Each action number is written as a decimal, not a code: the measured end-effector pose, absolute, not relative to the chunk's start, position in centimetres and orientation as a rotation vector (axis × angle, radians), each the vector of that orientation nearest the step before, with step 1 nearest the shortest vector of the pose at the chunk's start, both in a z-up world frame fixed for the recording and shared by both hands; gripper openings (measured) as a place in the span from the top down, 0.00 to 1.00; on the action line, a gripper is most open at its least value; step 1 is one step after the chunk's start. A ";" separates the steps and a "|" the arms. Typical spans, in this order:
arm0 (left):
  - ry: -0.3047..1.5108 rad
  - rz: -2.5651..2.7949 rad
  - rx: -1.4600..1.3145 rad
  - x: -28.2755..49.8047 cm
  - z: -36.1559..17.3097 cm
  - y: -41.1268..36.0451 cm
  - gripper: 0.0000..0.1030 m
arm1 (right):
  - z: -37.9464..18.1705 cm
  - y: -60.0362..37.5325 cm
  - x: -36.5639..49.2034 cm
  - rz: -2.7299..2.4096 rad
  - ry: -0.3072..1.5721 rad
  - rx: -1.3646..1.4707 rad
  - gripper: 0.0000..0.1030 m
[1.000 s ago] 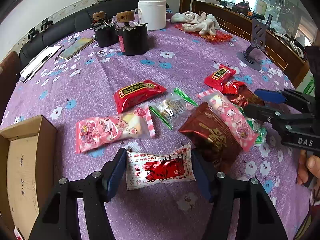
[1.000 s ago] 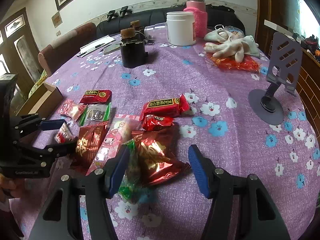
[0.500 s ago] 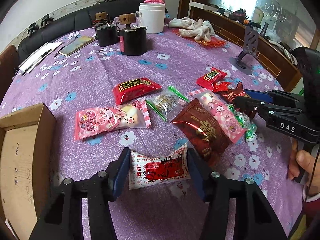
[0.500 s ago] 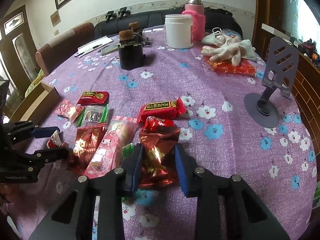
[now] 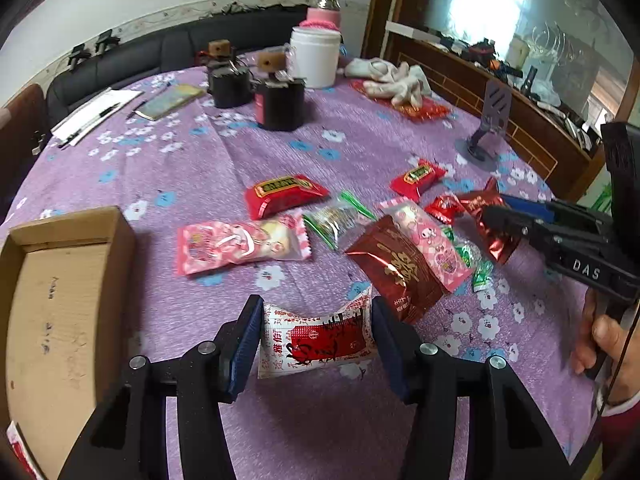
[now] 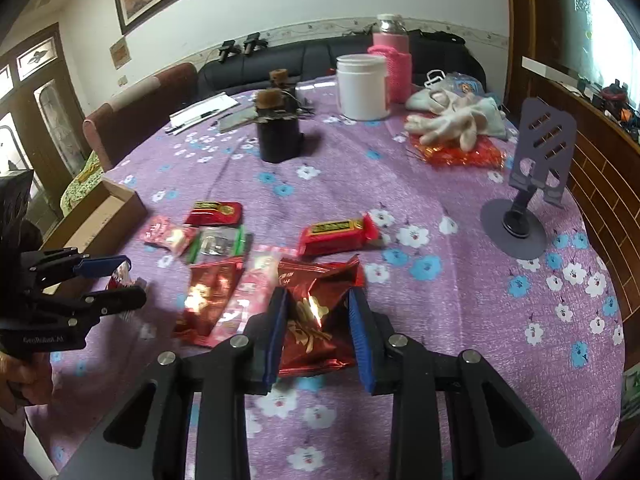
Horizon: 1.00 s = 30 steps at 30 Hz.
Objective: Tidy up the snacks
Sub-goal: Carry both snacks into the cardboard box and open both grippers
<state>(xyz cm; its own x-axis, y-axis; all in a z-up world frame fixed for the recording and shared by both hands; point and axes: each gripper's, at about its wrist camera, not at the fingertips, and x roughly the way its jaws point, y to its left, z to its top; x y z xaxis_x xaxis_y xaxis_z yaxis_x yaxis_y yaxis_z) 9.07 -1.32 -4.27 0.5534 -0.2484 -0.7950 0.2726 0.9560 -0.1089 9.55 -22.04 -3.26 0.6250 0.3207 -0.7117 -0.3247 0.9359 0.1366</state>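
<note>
The left gripper [image 5: 316, 340] is clamped on a white and red sachet [image 5: 318, 340], one blue pad pressed against each short end, so the packet's long axis runs straight across from finger to finger. It bows a little in the middle and hangs just clear of the purple flowered tablecloth [image 5: 200, 168]. An open cardboard box [image 5: 60, 280] sits off to the left of those fingers.

The right gripper [image 6: 316, 328] is closed tight on a shiny red foil packet [image 6: 316, 312]. The pads squeeze its two long sides, and the foil buckles between them. Its long axis points away from the fingers, its crimped far end flaring beyond the fingertips toward a red bar [image 6: 340, 232] lying crosswise farther out.

Just left of the right fingers lie a dark red pouch [image 6: 210, 300] and a pink packet [image 6: 248, 300], side by side. Beyond the left fingers a longer pink packet [image 5: 240, 242] lies crosswise, with a clear green-edged packet [image 5: 338, 218] to its right.
</note>
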 end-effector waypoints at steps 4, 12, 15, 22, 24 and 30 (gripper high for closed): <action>0.905 -0.283 -0.004 8.0 -3.1 0.3 0.44 | -2.3 -20.5 8.8 0.408 0.800 -0.011 0.72; 0.832 -0.170 -0.084 4.7 -0.3 6.6 0.44 | -0.1 -13.9 7.4 0.554 0.771 -0.030 0.72; 0.807 -0.114 -0.100 3.4 0.7 9.5 0.44 | 0.7 -10.3 6.9 0.641 0.769 -0.022 0.71; 0.801 0.059 -0.179 1.2 0.4 17.9 0.44 | 1.6 -1.0 5.7 0.819 0.772 -0.048 0.71; 0.808 0.103 -0.205 0.8 0.0 19.9 0.44 | 1.6 2.1 5.2 0.869 0.778 -0.072 0.71; 0.848 0.190 -0.247 0.3 -1.9 24.1 0.44 | 0.0 8.8 3.8 0.943 0.809 -0.178 0.71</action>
<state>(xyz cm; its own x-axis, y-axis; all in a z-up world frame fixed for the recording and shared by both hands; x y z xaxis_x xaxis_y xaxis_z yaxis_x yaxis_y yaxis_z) 0.29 24.06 -1.94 0.6475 0.0678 -0.7590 -0.2634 0.9545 -0.1395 3.84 8.77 0.05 0.3243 0.6509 -0.6864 -0.7769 0.5972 0.1993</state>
